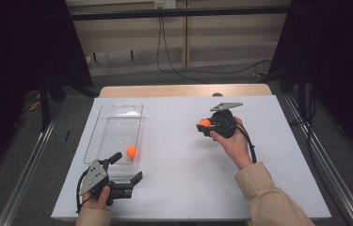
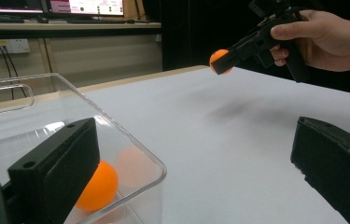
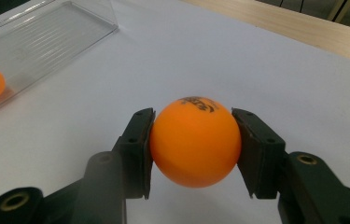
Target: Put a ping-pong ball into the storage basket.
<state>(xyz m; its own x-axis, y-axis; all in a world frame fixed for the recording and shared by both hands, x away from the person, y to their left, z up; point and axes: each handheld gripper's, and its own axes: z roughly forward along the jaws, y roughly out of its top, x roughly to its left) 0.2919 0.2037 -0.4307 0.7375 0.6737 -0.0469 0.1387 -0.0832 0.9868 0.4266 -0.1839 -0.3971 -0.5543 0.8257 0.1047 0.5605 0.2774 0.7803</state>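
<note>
My right gripper point(image 1: 208, 124) is shut on an orange ball point(image 1: 205, 123), holding it a little above the white table point(image 1: 174, 188) right of the middle. Up close, the ball point(image 3: 195, 142) with black print on top is pinched between both pads of the right gripper point(image 3: 195, 151). A second orange ball point(image 1: 131, 151) lies in the near end of a clear plastic tray point(image 1: 117, 113) at the left. My left gripper point(image 1: 127, 168) rests open at the tray's near right corner, one jaw against the tray wall point(image 2: 130, 140) beside that ball point(image 2: 95, 186). The right gripper point(image 2: 224, 58) and its ball point(image 2: 220, 61) hang beyond.
A wooden strip point(image 1: 183, 90) runs along the table's far edge. Cables point(image 1: 174, 70) lie on the floor behind, and dark curtains point(image 1: 23, 47) hang at both sides. A metal rail point(image 1: 28, 169) flanks the table on the left.
</note>
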